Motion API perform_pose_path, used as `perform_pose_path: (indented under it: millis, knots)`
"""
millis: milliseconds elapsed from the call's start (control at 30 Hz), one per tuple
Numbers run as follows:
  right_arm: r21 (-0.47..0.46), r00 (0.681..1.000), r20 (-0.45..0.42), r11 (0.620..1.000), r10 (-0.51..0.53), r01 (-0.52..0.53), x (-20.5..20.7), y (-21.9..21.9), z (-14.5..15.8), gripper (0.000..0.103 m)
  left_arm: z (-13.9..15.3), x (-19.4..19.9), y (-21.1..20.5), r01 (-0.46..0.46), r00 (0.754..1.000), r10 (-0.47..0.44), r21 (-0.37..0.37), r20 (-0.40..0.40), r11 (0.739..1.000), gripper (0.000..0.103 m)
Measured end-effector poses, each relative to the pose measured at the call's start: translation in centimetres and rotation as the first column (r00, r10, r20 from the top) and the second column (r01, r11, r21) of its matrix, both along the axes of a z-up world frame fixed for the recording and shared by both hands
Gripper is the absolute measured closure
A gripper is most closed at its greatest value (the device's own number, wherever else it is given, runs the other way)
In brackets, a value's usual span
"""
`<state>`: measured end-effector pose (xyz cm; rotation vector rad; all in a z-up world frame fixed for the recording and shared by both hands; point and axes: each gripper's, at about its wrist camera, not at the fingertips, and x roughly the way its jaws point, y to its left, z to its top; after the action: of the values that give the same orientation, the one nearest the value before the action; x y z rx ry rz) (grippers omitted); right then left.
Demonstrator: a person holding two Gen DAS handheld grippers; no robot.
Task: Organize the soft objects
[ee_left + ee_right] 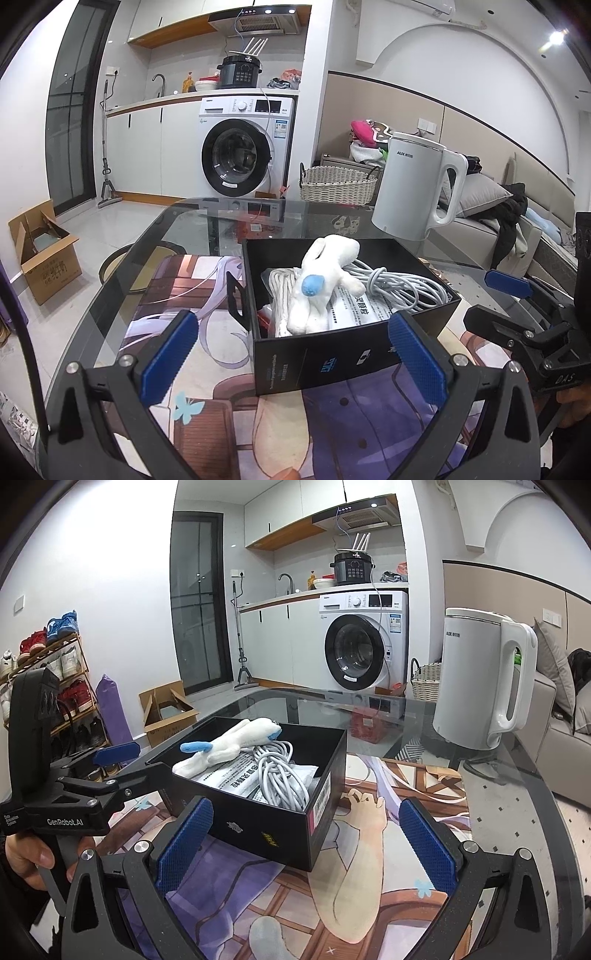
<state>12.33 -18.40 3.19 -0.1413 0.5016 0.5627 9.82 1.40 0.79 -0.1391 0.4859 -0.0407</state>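
Both claws were held spread and empty short of the black box (pixel 325 354) on the counter (pixel 207 218). The plush toy (pixel 325 280) was seen lying inside on the cable (pixel 399 288) and packets, dead ahead of the left claw (pixel 291 354), long axis running away from it. The right claw (pixel 306 849) was judged farther, facing the box corner.

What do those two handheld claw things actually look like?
Both match. The left claw and right claw are black, angular frames with silver bolts, each ending in two fingers faced with blue, cross-hatched pads. The left claw's side reads "GenRobot.AI" in white; the right one bears "DAS". No cables show. A hand grips the left handle.
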Motion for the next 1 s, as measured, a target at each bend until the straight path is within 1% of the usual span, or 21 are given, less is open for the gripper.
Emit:
perform_pose_path:
  millis: [467, 1000]
  knots:
    - [0.0, 1.0, 0.001, 1.0, -0.004, 0.004, -0.02, -0.09, 0.14, 0.001, 0.03, 0.06, 0.04, -0.012, 1.0, 0.012, -0.002, 0.008, 1.0, 0.0]
    - [0.0, 1.0, 0.002, 1.0, -0.004, 0.004, -0.05, -0.11, 0.15, 0.001, -0.1, -0.1, 0.53, -0.06, 0.998, 0.06, -0.014, 0.011, 0.998, 0.0]
